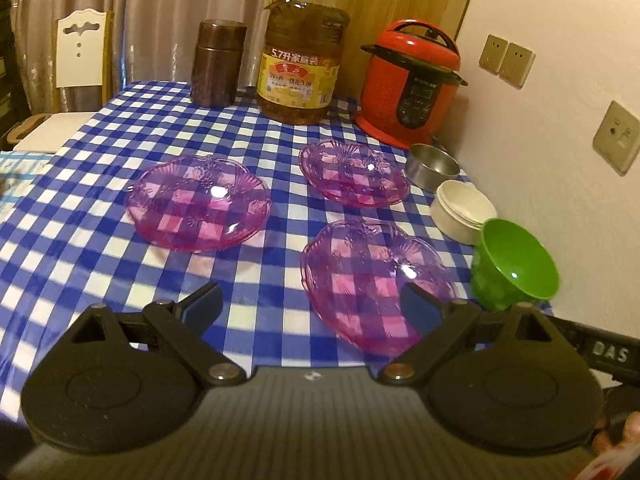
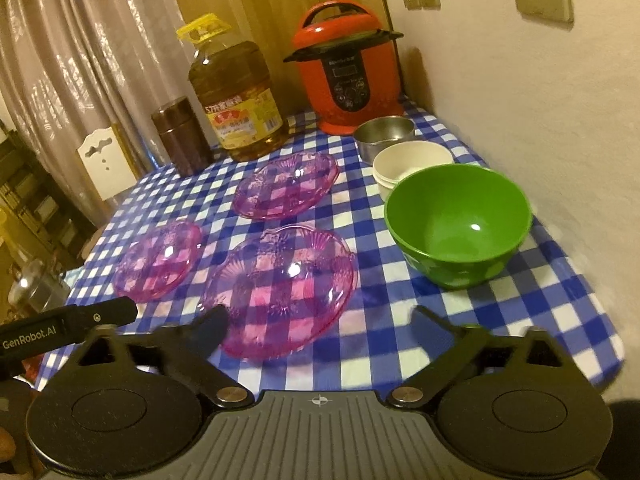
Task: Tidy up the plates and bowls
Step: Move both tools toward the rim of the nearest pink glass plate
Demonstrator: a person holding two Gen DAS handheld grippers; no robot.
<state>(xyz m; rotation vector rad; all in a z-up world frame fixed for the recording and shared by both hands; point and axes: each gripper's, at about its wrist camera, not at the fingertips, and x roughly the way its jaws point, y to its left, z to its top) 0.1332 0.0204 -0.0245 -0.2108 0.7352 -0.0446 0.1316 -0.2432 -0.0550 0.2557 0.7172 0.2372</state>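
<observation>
Three pink see-through plates lie apart on the blue checked tablecloth: one at the left, one at the back, one nearest. Along the wall stand a green bowl, stacked white bowls and a steel bowl. My left gripper is open and holds nothing; its right finger overlaps the nearest plate's rim in the view. My right gripper is open over the cloth between the nearest plate and the green bowl.
At the back stand a red pressure cooker, a large oil bottle and a brown canister. A wall with sockets runs along the right. A white chair stands beyond the table's left edge.
</observation>
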